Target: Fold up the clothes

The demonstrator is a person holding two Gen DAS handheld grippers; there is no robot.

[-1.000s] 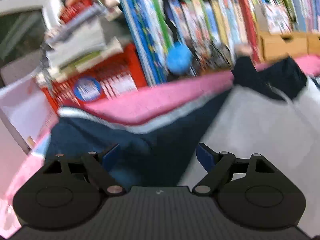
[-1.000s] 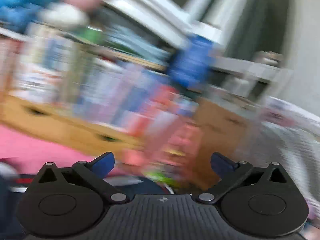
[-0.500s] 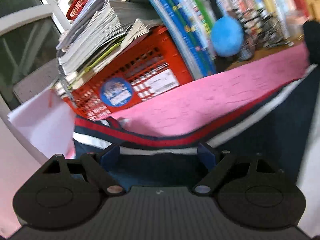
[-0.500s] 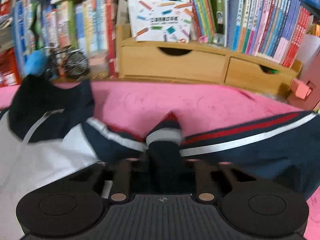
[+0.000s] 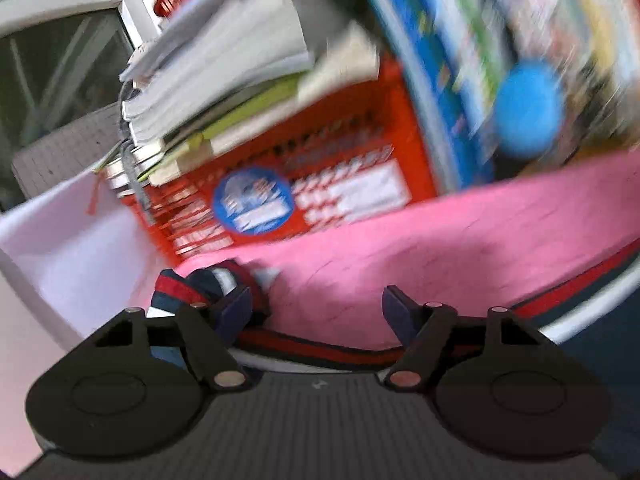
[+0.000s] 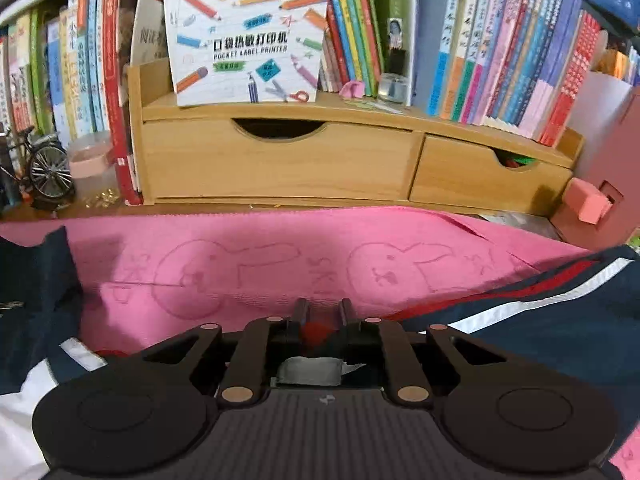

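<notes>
A navy jacket (image 6: 540, 332) with red and white stripes and a white body (image 6: 16, 400) lies on a pink towel (image 6: 280, 264). My right gripper (image 6: 324, 316) has its fingers close together on the red-striped cuff (image 6: 316, 332), and its jaws are opening slightly. In the blurred left wrist view my left gripper (image 5: 316, 308) stands wide over the pink towel (image 5: 440, 264) with its jaws closing. The striped hem (image 5: 320, 346) runs just below its fingers. A bunched striped cuff (image 5: 192, 286) lies against the left fingertip (image 5: 236, 308); nothing is pinched.
A wooden drawer unit (image 6: 280, 160) loaded with books lines the back edge. A toy bicycle (image 6: 44, 168) and a pink box (image 6: 588, 204) flank it. At the left end stand a red basket (image 5: 320, 184) stacked with papers, a blue ball (image 5: 528, 108) and a white box (image 5: 60, 248).
My left gripper slid left along the striped hem to the cuff end and its jaws narrowed. My right gripper swung down from the shelves and closed on the striped cuff.
</notes>
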